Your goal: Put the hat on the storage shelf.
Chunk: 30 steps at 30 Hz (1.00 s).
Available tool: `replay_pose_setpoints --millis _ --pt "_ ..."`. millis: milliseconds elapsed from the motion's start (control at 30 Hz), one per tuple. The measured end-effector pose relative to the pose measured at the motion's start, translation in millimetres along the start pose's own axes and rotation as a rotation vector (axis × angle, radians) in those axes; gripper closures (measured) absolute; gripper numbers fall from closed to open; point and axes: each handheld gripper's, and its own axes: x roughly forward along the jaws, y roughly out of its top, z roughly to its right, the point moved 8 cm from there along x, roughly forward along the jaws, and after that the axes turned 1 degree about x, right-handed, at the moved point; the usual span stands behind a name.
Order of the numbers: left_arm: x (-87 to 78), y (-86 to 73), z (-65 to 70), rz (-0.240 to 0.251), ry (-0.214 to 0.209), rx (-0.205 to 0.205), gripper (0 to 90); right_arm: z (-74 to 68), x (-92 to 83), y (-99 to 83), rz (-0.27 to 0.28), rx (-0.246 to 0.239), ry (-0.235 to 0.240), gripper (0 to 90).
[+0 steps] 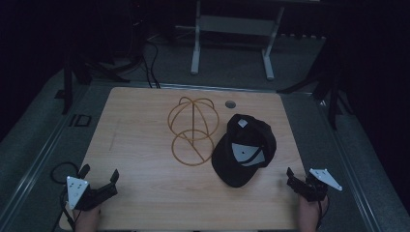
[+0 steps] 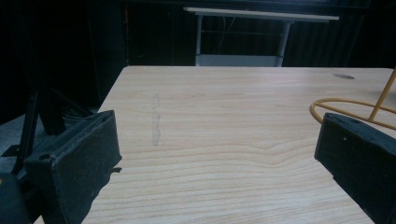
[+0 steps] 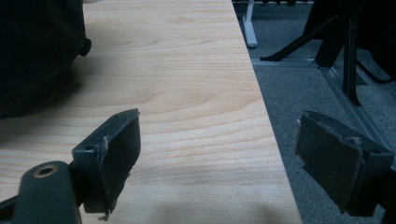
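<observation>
Cap [image 1: 244,150]: one; wire stand [image 1: 192,130]: one; table [image 1: 145,193]: one.

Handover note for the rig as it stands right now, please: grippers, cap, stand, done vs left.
Left gripper: open, holding nothing, at the near left corner of the table.
Right gripper: open, holding nothing, at the near right edge.
Cap: lies on the table right of centre, touched by neither gripper.
Wire stand: just left of the cap, nothing on it.
Done: nothing so far, by how things lie.
Left: probably pick up the cap and seat it on the stand; the right gripper is the nearer one.
</observation>
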Motion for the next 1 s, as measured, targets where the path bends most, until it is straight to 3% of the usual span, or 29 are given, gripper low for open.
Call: replay_pose_setpoints --millis 133,233,433,500,600,633,767,800,833,1000 --pt "0.0 0.0 -0.3 -0.001 0.001 -0.003 0.5 2.5 -4.9 1.2 0.033 0.044 0.039 12.9" --pt "0.2 0.0 -0.1 -0.002 0.003 0.000 0.5 4.5 -7.9 2.2 0.016 0.049 0.052 13.1" --pt "0.0 0.1 -0.2 0.000 0.000 -0.002 0.5 5.0 -24.6 29.0 0.042 0.066 0.078 13.0" --pt "0.1 0.0 0.0 0.000 0.000 -0.001 0.5 -2.0 -38.9 52.9 0.085 0.073 0.116 12.5" --pt "0.1 0.0 -0.8 0.000 0.000 -0.008 0.5 -13.9 -52.4 78.0 0.109 0.058 0.160 12.3" --pt "0.1 0.0 -1.0 0.000 -0.001 -0.010 0.5 -13.9 -52.4 78.0 0.109 0.058 0.160 12.3" --pt "0.2 0.0 -0.8 0.000 -0.003 -0.011 0.5 -33.4 -67.5 111.4 0.175 -0.010 0.187 11.5" --pt "0.3 0.0 -0.8 -0.001 -0.003 -0.011 0.5 -45.3 -71.5 125.0 0.182 -0.031 0.231 11.4" --pt "0.4 0.0 -0.8 -0.002 -0.004 -0.011 0.5 -45.3 -71.5 125.0 0.182 -0.031 0.231 11.4" --pt "0.8 0.0 0.1 -0.003 -0.008 -0.008 0.5 -72.8 -70.4 150.8 0.178 -0.069 0.310 11.2"
